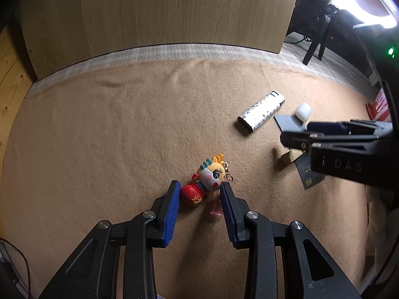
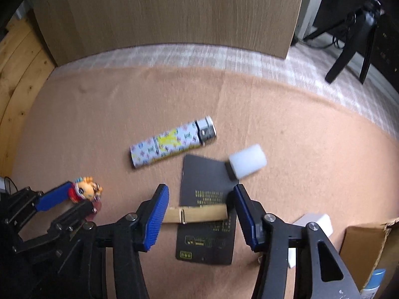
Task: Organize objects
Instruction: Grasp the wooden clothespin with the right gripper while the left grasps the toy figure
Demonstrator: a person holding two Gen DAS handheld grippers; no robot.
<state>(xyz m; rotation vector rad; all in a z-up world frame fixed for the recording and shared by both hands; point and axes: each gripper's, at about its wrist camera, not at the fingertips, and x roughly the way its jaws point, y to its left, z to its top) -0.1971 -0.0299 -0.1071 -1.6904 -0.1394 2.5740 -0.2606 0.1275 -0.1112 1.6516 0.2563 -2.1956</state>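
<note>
A dragon keychain toy (image 1: pixel 204 184) with a red body lies on the tan blanket (image 1: pixel 112 137). My left gripper (image 1: pixel 200 184) points down over it, its blue pads touching the toy's body and head on either side. In the right wrist view the same gripper (image 2: pixel 74 199) holds the toy (image 2: pixel 84 189) at the lower left. A wooden clothespin (image 2: pixel 199 214) lies across a black card (image 2: pixel 204 182). My right gripper (image 2: pixel 200 189) straddles the clothespin lengthwise, with a small gap at the right pad, so it is open. The left wrist view shows this gripper (image 1: pixel 286 139) above the clothespin (image 1: pixel 289 158).
A white patterned lighter (image 2: pixel 172 143) and a white foam cylinder (image 2: pixel 248 160) lie just beyond the card. A cardboard box (image 2: pixel 364 241), a white block (image 2: pixel 316 221) and a blue-capped bottle (image 2: pixel 374 281) sit at the lower right. A wooden board (image 1: pixel 162 12) stands behind; a tripod (image 1: pixel 314 49) stands at the far right.
</note>
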